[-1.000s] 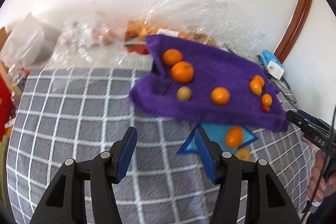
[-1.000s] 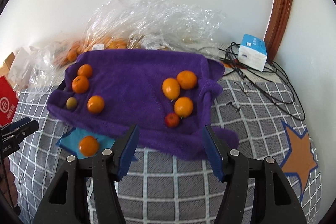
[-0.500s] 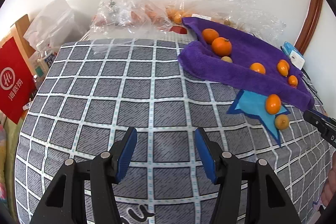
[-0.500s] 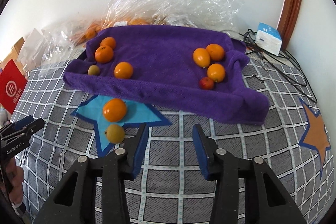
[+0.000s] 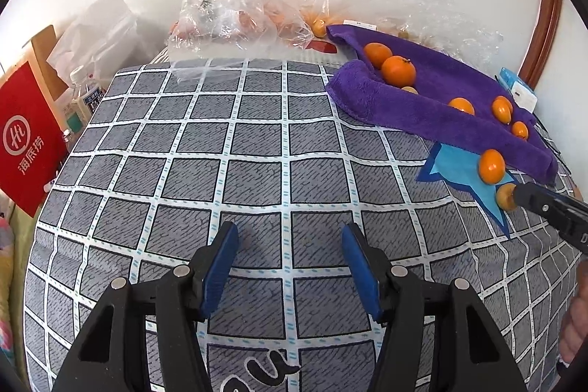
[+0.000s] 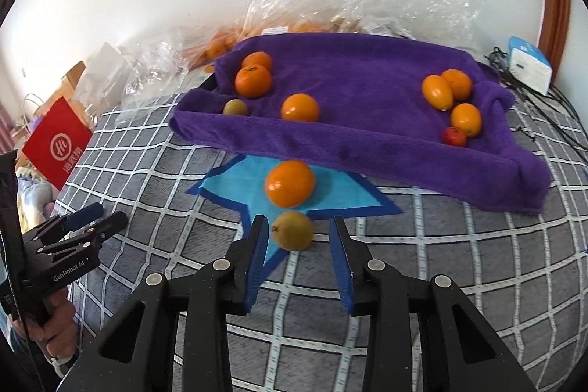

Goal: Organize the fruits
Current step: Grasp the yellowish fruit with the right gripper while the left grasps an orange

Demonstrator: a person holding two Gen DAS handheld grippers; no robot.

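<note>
A purple towel (image 6: 367, 120) lies on the grey checked cloth (image 5: 257, 164) and holds several oranges, a small green-yellow fruit (image 6: 235, 107) and a small red one (image 6: 455, 136). In front of it, on a blue star patch (image 6: 235, 182), sit one orange (image 6: 290, 184) and a yellow-brown fruit (image 6: 294, 236). My right gripper (image 6: 297, 221) straddles that fruit with its jaws closing; small gaps still show beside both pads. My left gripper (image 5: 290, 234) hovers over bare cloth, its jaws opening a little with nothing between them.
Crumpled plastic bags (image 5: 239, 13) with more fruit line the wall behind the towel. A red paper bag (image 5: 25, 135) and bottles stand at the left edge. A white and blue box (image 6: 529, 65) and cables (image 6: 551, 105) lie at the far right.
My right gripper came down and left from the towel's front edge onto the yellow-brown fruit, its jaws narrowing. The left gripper swung left, away from the towel, over bare cloth.
</note>
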